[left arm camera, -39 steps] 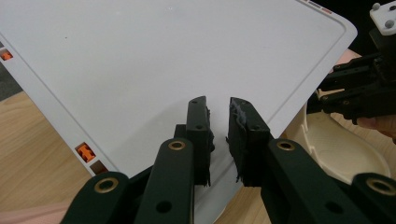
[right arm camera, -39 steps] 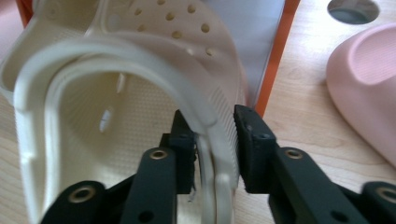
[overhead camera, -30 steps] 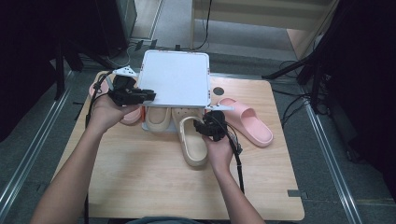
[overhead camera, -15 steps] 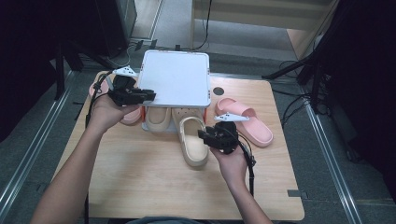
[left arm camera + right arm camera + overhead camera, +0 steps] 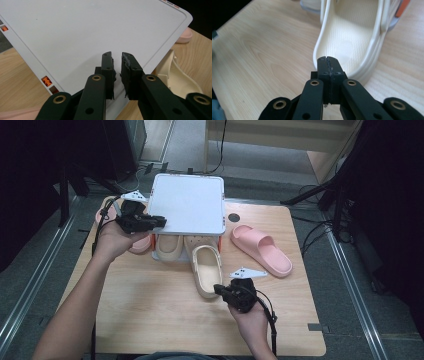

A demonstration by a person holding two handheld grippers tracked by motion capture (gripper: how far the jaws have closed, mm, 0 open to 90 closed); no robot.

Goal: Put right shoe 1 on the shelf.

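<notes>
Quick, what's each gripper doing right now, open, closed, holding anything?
Left gripper: shut on the edge of the flat white plastic lid.
Right gripper: shut, empty, jaws just closed by the cream rubber clog's heel.

My high cam sits above my side, looking forward and down over the whole table point(image 5: 150, 320). My 2 gripper cams ride in close: left one faces the white lid point(image 5: 100, 30), right one the cream clog point(image 5: 359, 30). All 3 catch the clog.

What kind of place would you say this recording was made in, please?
Probably a lab or studio set up for recording handling tasks: a small wooden table stands between metal floor rails, with cables trailing and dark stands around it.
</notes>
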